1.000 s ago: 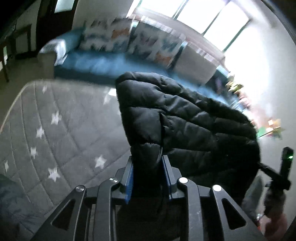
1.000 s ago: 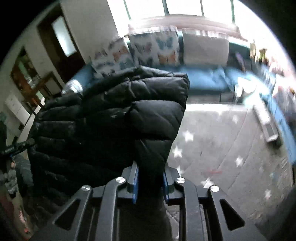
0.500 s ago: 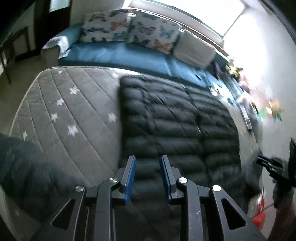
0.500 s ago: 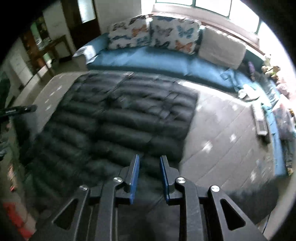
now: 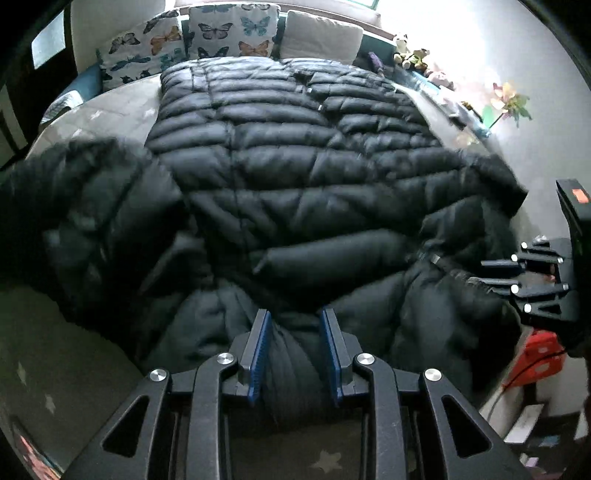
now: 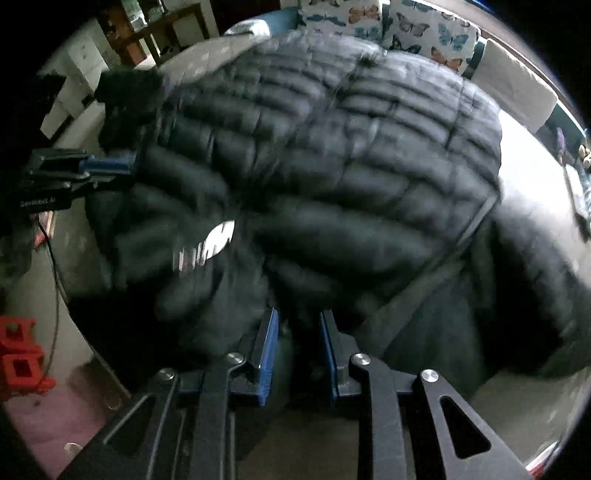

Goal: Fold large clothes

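Both hand-held grippers are clenched on the near edge of the black puffer jacket (image 5: 288, 155), which lies spread across the grey star-patterned quilted mat (image 5: 33, 362). Its far edge reaches toward the butterfly cushions (image 5: 232, 33) of the sofa behind. The left hand-held gripper (image 5: 295, 354) has a thick roll of jacket fabric pinched between its blue pads (image 5: 260, 354), and the right hand-held gripper (image 6: 297, 354) has a similar bunch between its own. From the left wrist view the right one shows at the far right edge, gripping the same near edge, so the two holds sit well apart along it.

The step in hand looks like laying the jacket out flat before the first fold. To do it well, the two grips should keep the edge taut between them, so the quilted body settles without ridges; at the moment fabric is bunched and heaped just ahead of both sets of jaws. The sleeves (image 5: 92, 192) sprawl out to either side, the left one rumpled. They will likely need pulling straight or tucking in over the body before any fold.

Puffy filling springs back, so the edge is best lowered onto the mat and pressed briefly before the jaws let go. The right wrist view is motion-blurred, so the finer lie of the fabric there cannot be told.
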A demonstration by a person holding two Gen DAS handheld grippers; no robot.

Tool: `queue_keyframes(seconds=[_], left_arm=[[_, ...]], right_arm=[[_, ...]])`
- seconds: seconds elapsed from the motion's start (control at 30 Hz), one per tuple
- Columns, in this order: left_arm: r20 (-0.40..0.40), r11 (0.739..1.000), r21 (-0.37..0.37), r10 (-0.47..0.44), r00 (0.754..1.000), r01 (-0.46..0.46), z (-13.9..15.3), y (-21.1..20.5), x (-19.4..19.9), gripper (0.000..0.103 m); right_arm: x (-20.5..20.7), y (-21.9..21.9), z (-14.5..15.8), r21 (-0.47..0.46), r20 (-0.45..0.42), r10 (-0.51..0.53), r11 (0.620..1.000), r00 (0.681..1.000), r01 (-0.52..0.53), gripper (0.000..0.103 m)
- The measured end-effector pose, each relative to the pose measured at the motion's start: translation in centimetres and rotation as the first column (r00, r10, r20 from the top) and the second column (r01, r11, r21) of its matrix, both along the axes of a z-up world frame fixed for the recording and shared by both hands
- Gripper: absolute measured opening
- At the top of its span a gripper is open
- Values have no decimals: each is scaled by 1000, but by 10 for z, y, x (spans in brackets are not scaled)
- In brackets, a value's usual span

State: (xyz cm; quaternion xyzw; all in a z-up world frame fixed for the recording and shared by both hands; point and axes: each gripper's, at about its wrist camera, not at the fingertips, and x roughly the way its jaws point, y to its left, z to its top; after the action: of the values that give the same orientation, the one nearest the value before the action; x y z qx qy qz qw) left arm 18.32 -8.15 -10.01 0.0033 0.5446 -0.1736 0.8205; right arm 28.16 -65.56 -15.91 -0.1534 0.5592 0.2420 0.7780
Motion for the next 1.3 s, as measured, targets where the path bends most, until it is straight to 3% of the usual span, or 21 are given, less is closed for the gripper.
queue_keyframes(seconds=[0.1, 0.17, 0.27, 0.4, 0.5, 0.63, 0.73, 0.83, 0.87, 0.9, 0.97, 1.07, 1.2, 1.3], left_arm=[[34, 1000, -1, 7, 999, -7, 4, 1, -11, 30], [21, 998, -56, 22, 1000, -21, 19, 3, -14, 30], [97, 994, -112, 18, 995, -7, 47, -4, -20, 30], [99, 982, -178, -48, 994, 65, 52, -35, -21, 30], [55, 980, -168, -97, 994, 105, 37, -62, -16, 30], [41, 973, -197, -117, 992, 123, 32, -79, -12, 30], [50, 970, -201, -127, 991, 135, 34, -91, -6, 30], [35, 965, -214, -144, 989, 149, 31, -106, 5, 30], [28, 963, -221, -154, 988, 157, 29, -113, 8, 30], [24, 960, -226, -164, 986, 165, 27, -119, 9, 30], [13, 956, -227, -190, 982, 188, 22, -132, 11, 30], [-3, 954, -206, -221, 975, 215, 13, -148, 10, 30], [-15, 955, -182, -243, 970, 236, 2, -157, 10, 30], [-28, 954, -180, -249, 968, 240, -3, -160, 14, 31]], right_arm=[[-13, -5, 1, 10, 86, -4, 1000, 996, 3, 25], [-17, -10, 14, 34, 106, -40, 999, 994, 37, 25], [-29, -11, 26, 77, 166, -35, 997, 985, 23, 25], [-37, -9, 0, 58, 177, -34, 998, 984, 24, 29], [-38, -32, 12, 179, 165, -87, 982, 982, 57, 29], [-40, -92, 38, 353, 125, -246, 916, 961, 189, 33], [-27, -155, 47, 403, 99, -417, 847, 904, 346, 38], [-4, -233, 43, 452, 17, -610, 712, 793, 538, 39], [3, -261, 39, 462, -9, -672, 654, 740, 600, 39], [7, -276, 35, 468, -29, -702, 619, 711, 631, 39], [20, -319, 23, 487, -104, -780, 500, 617, 716, 39], [36, -356, 4, 494, -164, -836, 389, 523, 777, 39], [49, -381, -17, 502, -228, -866, 287, 445, 816, 39], [60, -385, -17, 524, -207, -877, 275, 434, 806, 39]])
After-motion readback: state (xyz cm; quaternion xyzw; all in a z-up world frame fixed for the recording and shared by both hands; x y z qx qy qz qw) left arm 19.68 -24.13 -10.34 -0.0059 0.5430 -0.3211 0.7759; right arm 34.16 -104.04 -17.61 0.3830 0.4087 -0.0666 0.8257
